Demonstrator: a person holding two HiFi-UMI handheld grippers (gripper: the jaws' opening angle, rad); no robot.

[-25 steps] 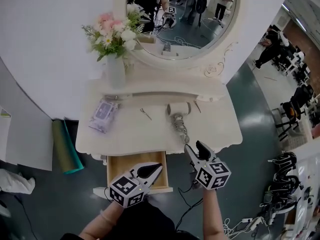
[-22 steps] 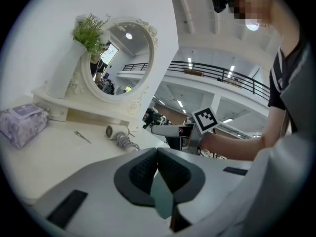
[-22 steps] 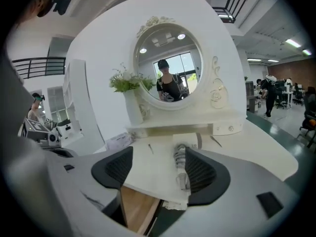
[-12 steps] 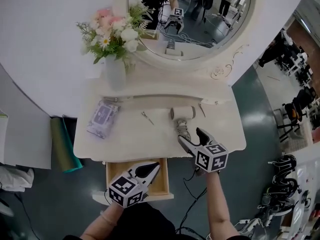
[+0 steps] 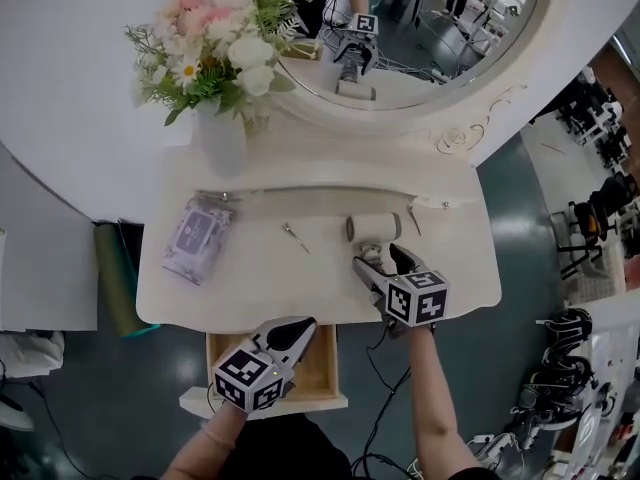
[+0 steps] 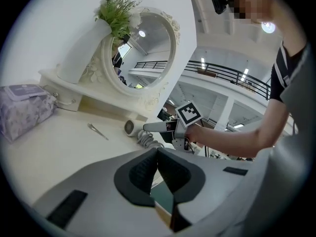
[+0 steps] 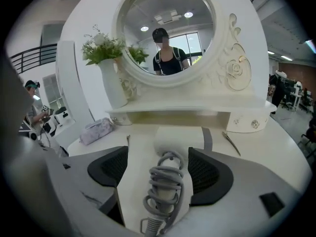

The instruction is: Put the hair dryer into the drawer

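The right hand-held gripper (image 5: 378,259) has come forward from the bench's front edge to the hair dryer (image 5: 371,230), and its jaws have just been opening. The left hand-held gripper (image 5: 301,326) has shifted only a little, over the drawer.

The hair dryer lies on the bench (image 5: 255,283), right of centre. Its barrel is towards the mirror (image 5: 430,28), and its handle, with the grey cord coiled round it, points at the person. In the right gripper view the handle (image 7: 167,184) sits between the wide-open jaws with a gap on each side, so nothing is gripped yet. The left gripper's jaws are pressed together with nothing between them (image 6: 158,154).

The drawer (image 5: 328,356) stands pulled out below the bench front, so I judge the pick-up to be the step in hand. Next, the jaws should close on the handle without letting the cord slip loose, then lift it.

A hair clip (image 5: 293,236), a tissue pack (image 5: 195,238) and a vase of flowers (image 5: 222,138) lie further left. No writing is readable: the pack's print is too small, and the gripper cubes carry only black-and-white square patterns.
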